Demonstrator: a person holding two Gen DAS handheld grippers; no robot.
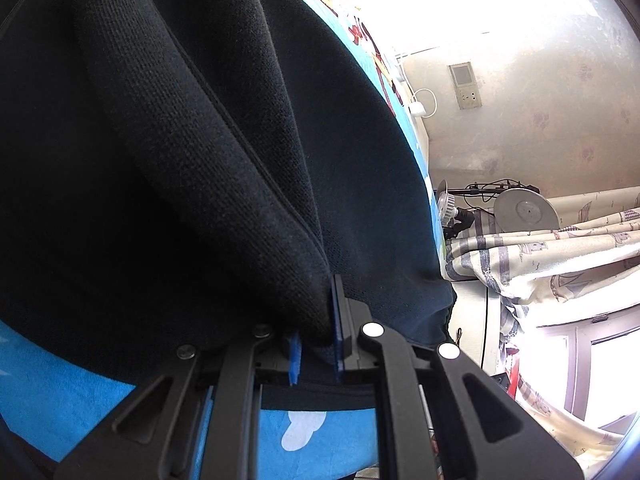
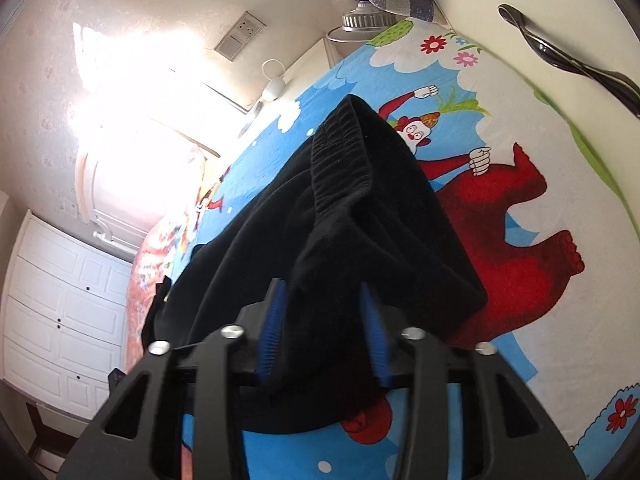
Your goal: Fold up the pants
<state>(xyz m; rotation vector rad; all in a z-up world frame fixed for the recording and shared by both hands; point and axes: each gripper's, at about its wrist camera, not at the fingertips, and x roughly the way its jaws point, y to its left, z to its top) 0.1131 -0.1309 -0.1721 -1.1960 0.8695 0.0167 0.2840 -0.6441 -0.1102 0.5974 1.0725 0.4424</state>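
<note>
The black knit pants (image 1: 192,152) lie bunched on a bed with a blue cartoon sheet (image 1: 60,392). My left gripper (image 1: 316,336) is shut on a thick fold of the pants, the cloth pinched between its blue pads. In the right wrist view the pants (image 2: 360,208) stretch away, with the elastic waistband (image 2: 340,152) at the far end. My right gripper (image 2: 322,332) has its blue pads on both sides of a bunch of the black cloth, with a wider gap than the left.
The cartoon sheet (image 2: 520,240) with a red animal print spreads to the right. A wall socket (image 2: 240,36), a white wardrobe (image 2: 60,300), a patterned curtain (image 1: 560,256) and a lamp (image 1: 524,210) surround the bed.
</note>
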